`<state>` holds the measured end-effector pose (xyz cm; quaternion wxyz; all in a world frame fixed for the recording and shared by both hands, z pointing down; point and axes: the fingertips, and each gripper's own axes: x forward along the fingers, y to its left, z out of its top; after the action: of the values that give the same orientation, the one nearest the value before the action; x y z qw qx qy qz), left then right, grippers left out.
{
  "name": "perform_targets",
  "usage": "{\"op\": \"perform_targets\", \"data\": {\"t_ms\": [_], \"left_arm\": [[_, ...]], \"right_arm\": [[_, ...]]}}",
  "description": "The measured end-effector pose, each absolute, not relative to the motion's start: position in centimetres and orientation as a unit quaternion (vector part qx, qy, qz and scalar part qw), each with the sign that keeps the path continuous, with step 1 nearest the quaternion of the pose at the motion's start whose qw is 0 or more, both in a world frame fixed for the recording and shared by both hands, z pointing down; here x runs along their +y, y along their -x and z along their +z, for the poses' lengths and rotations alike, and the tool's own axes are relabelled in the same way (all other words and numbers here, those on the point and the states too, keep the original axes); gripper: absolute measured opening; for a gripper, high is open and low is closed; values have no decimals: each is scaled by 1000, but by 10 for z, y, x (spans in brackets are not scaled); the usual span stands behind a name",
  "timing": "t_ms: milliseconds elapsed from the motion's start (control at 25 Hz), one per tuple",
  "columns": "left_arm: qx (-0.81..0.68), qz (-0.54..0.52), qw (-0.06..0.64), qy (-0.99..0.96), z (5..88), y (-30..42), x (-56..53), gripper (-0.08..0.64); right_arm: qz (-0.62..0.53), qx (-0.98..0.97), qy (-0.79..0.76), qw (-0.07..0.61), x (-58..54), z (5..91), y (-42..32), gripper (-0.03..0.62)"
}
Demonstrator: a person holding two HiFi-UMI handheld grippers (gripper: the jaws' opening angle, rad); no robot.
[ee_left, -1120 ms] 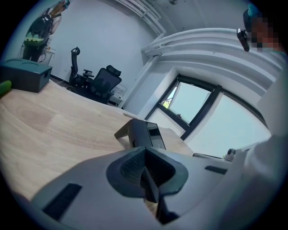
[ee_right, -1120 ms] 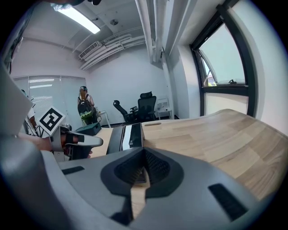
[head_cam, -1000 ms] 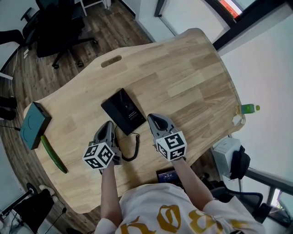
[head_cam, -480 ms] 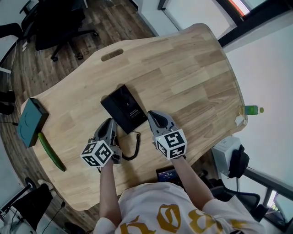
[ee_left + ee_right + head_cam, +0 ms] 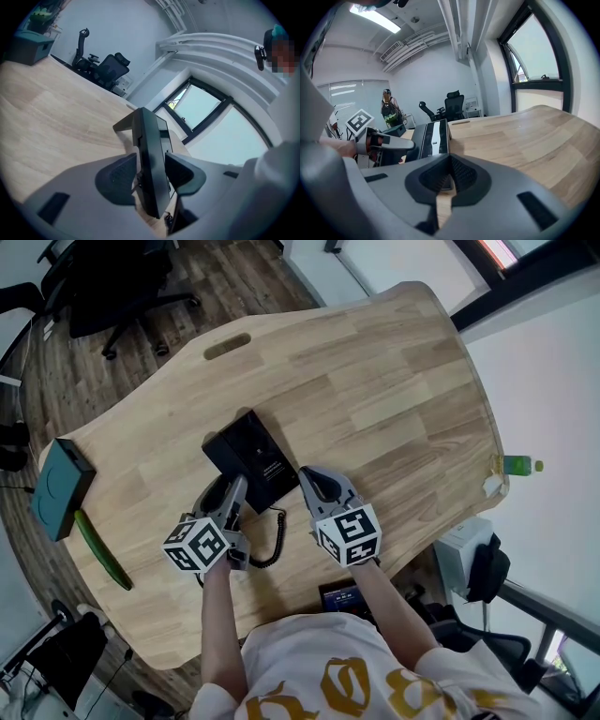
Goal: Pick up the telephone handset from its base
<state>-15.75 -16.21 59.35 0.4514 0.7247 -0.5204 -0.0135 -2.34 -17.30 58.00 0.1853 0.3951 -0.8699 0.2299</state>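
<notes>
The left gripper [image 5: 232, 487] is opening its jaws. The black telephone handset [image 5: 151, 161] sits between them, maybe not squeezed, on its base [image 5: 255, 454]. The right gripper [image 5: 310, 476] is closed tight and empty, just beside the base.

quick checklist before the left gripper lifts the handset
1. Handset between the left gripper jaws: ok.
2. Pads pressing on it: not ok, the jaws are opening.
3. Right gripper out of the way: ok, shut and empty, beside the phone.
4. Coiled cord lying slack on the table: ok.
5. Handset free to lift off: cannot tell.
</notes>
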Motion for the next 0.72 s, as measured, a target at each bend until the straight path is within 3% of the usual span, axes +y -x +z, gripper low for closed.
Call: {"op": "perform_targets", "data": {"t_ms": [200,720], "left_arm": [[-510,-18,462,-725,597,152,-165,128],[-497,-61,483,-718,591,154,-162,84]], "right_arm": [[232,-867,-399,188,-175,583,15,5],[229,-866,-405,183,-175,579,7,5]]}}
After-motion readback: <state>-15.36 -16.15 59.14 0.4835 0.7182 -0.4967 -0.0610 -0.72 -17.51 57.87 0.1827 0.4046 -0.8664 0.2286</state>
